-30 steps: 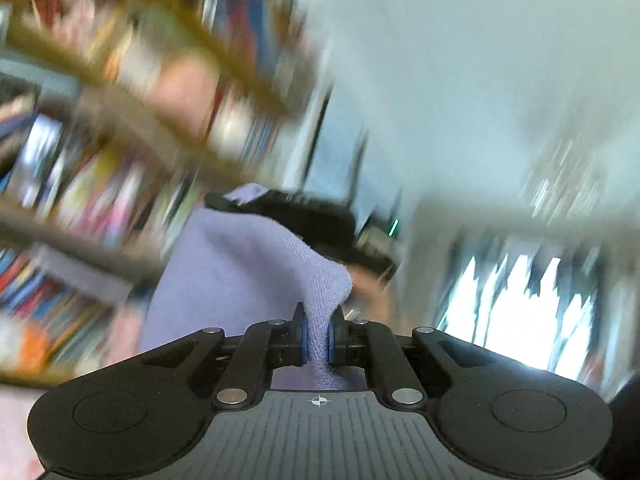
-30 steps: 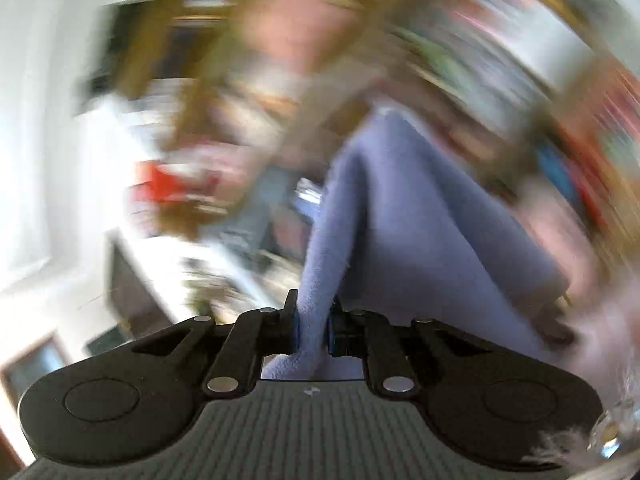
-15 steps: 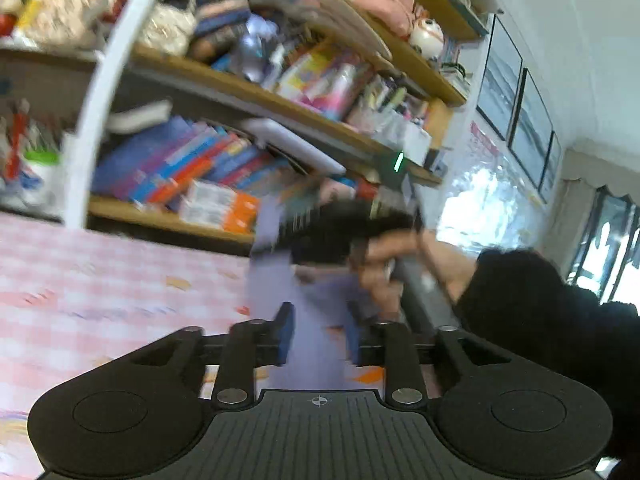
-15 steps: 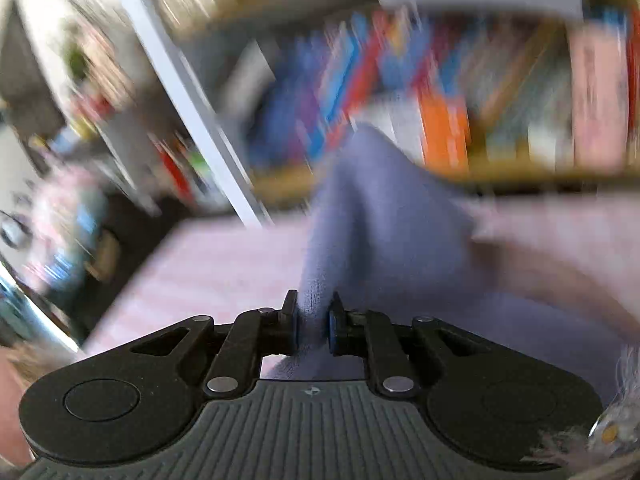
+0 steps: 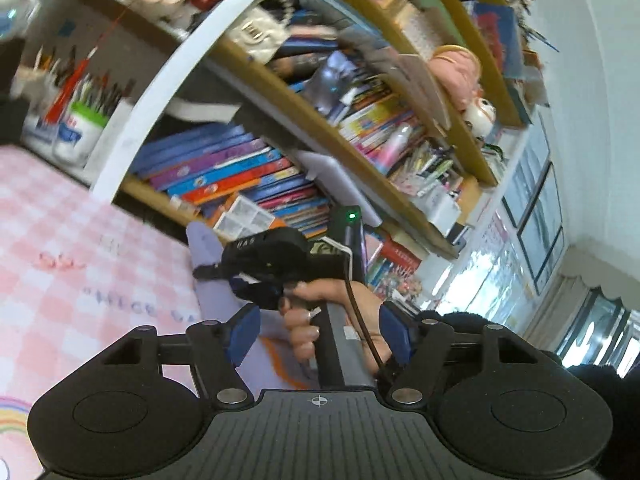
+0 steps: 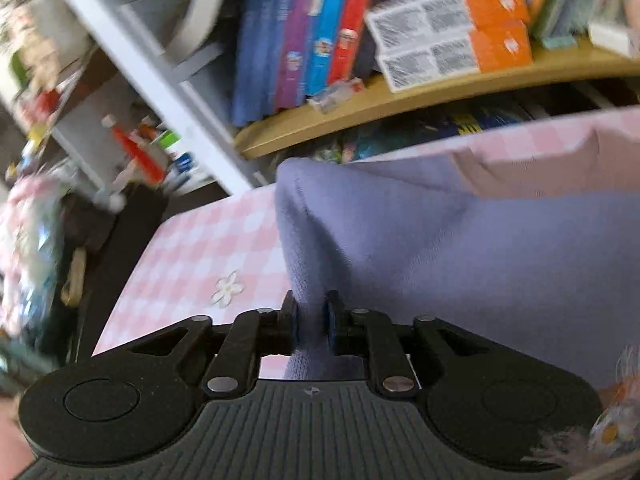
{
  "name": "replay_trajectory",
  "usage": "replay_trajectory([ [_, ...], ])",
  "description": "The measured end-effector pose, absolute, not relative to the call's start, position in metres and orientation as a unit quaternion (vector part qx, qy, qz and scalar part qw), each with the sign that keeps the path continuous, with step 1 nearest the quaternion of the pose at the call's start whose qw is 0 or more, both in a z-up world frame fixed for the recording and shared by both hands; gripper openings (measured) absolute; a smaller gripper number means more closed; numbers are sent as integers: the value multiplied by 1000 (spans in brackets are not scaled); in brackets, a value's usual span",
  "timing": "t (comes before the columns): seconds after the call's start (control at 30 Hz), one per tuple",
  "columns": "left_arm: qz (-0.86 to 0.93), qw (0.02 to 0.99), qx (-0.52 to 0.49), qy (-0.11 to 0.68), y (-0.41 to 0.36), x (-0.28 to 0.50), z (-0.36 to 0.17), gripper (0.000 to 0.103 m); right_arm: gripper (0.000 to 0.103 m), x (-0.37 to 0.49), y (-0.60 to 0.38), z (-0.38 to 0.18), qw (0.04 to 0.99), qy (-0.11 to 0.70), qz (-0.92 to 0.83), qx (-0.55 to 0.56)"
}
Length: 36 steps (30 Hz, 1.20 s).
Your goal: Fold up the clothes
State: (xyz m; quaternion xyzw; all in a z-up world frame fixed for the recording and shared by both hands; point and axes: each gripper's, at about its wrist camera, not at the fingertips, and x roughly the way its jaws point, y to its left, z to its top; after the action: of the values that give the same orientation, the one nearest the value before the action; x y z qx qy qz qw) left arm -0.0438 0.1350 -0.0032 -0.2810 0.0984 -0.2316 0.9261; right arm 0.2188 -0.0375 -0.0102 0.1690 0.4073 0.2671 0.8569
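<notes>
A lavender knit garment (image 6: 480,248) lies on the pink checked cloth (image 6: 192,248). My right gripper (image 6: 311,322) is shut on a raised fold of its edge. In the left wrist view my left gripper (image 5: 318,332) is open and empty, above the cloth. Past it I see the right gripper body (image 5: 272,264) in a hand (image 5: 340,320), with the garment (image 5: 212,280) hanging under it.
A wooden bookshelf (image 5: 360,152) full of books and boxes stands right behind the pink checked surface (image 5: 80,248). A white shelf post (image 6: 152,80) and cluttered items sit at the left. Orange boxes (image 6: 452,36) rest on the lowest shelf.
My left gripper has let go of the garment and opened wide. Both grippers came down from high up toward the cloth. My right gripper has kept its hold.
</notes>
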Motion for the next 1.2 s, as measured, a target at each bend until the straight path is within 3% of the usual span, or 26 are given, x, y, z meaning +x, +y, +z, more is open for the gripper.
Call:
replay_trajectory([
  [0.1,-220,916,-314,117,147,-36,-10,67,38,212,-37,-9,859,398,277,163],
  [0.3,-224,924,-287,113,142,-37,-8,67,51,146,-88,27,871,356,323,99],
  [0.67,-181,937,-244,171,132,-25,-13,65,52,27,-272,23,928,338,130,-90],
  [0.73,-172,936,-244,185,132,-22,-15,49,51,21,-281,17,928,341,122,-84],
  [0.77,-165,936,-245,192,132,-21,-17,34,51,20,-281,15,929,341,124,-80],
  [0.9,-163,929,-265,201,139,-18,-21,30,49,22,-273,5,929,336,120,-95],
  [0.97,-167,928,-263,206,138,-17,-22,30,47,28,-269,-1,928,337,107,-115],
  [1.0,-169,926,-264,209,138,-16,-22,30,38,32,-269,-4,928,339,96,-123],
  [1.03,-170,925,-265,211,138,-16,-22,30,23,37,-272,-5,927,344,89,-124],
  [1.1,-173,923,-266,216,137,-15,-23,30,10,46,-283,-5,924,356,80,-114],
  [1.2,-177,922,-268,218,138,-14,-23,25,7,61,-303,13,926,349,54,-130],
])
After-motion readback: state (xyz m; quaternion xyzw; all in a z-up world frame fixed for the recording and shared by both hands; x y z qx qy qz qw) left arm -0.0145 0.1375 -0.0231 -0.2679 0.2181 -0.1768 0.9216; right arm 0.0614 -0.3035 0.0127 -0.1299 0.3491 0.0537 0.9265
